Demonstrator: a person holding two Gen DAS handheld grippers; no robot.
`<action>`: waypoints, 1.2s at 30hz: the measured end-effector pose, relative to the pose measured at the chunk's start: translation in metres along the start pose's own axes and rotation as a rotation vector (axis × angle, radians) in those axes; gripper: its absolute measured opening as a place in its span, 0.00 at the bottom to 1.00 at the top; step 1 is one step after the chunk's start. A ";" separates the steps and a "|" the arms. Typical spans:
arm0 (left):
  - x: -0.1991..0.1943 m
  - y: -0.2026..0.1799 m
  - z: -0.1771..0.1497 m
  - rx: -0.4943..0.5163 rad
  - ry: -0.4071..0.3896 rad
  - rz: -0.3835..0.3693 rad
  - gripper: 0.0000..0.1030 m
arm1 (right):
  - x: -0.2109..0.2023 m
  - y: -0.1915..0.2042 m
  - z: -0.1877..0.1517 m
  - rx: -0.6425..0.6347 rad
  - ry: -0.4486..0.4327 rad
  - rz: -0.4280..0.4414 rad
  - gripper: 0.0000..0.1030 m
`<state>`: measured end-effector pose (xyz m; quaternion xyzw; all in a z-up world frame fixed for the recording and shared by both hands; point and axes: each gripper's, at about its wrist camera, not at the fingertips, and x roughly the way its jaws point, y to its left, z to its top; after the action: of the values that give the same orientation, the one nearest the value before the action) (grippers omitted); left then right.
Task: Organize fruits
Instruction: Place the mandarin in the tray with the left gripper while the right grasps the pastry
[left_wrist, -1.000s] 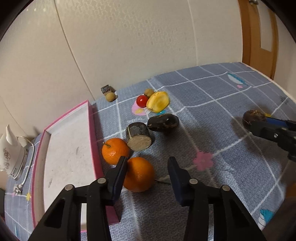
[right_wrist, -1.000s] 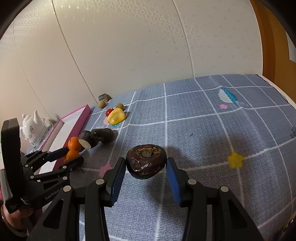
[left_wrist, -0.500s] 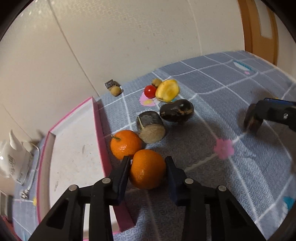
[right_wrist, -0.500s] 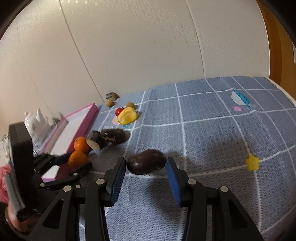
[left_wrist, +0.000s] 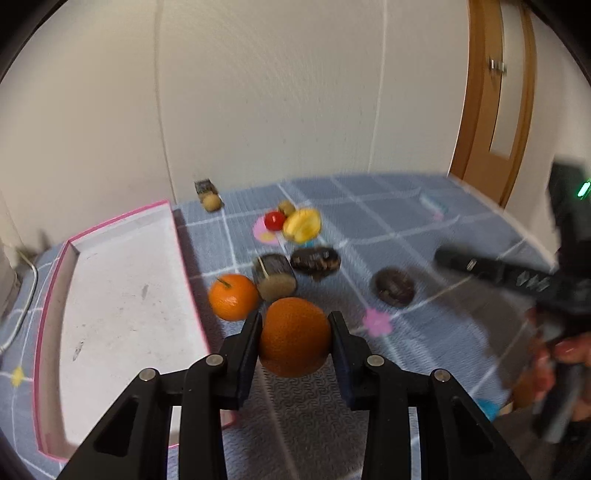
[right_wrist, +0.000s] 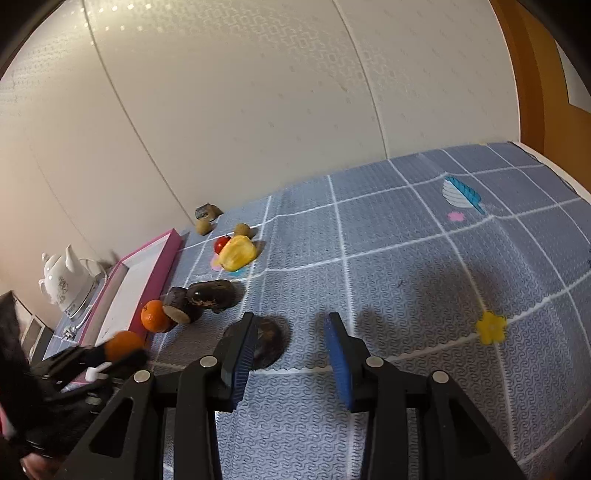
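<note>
My left gripper (left_wrist: 295, 319) is shut on an orange (left_wrist: 294, 341), held just above the grey mat beside the pink tray (left_wrist: 122, 288). A second orange (left_wrist: 232, 297) rests against the tray's edge, next to a cut dark stub (left_wrist: 275, 277) and a dark oblong fruit (left_wrist: 315, 259). In the right wrist view my right gripper (right_wrist: 290, 321) stands open with only mat between its pads. A round dark fruit (right_wrist: 267, 341) lies on the mat just past its left finger (right_wrist: 242, 347). The held orange (right_wrist: 123, 343) shows at the lower left there.
Farther back lie a yellow fruit (left_wrist: 302, 223), a red tomato (left_wrist: 274, 219) and two small brown fruits (left_wrist: 211, 202). A white kettle (right_wrist: 68, 278) stands beyond the tray. The wall closes the far side, and a wooden door (left_wrist: 491, 110) stands at the right.
The left jaws closed on the orange and raised it off the mat. The right gripper let go of the round dark fruit, which now lies on the mat to the left of its gap.
</note>
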<state>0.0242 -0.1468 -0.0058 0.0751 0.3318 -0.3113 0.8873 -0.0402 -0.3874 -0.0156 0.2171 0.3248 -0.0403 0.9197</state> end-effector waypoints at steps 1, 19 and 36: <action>-0.005 0.004 0.000 -0.012 -0.010 -0.007 0.36 | 0.000 0.000 -0.001 0.005 0.001 0.000 0.41; -0.048 0.125 -0.035 -0.216 -0.049 0.111 0.36 | 0.051 0.062 -0.019 -0.249 0.132 -0.139 0.65; -0.040 0.151 -0.054 -0.204 -0.030 0.279 0.36 | 0.057 0.064 -0.017 -0.212 0.129 -0.175 0.47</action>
<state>0.0627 0.0118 -0.0329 0.0253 0.3349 -0.1510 0.9297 0.0081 -0.3189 -0.0389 0.0917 0.4034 -0.0715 0.9076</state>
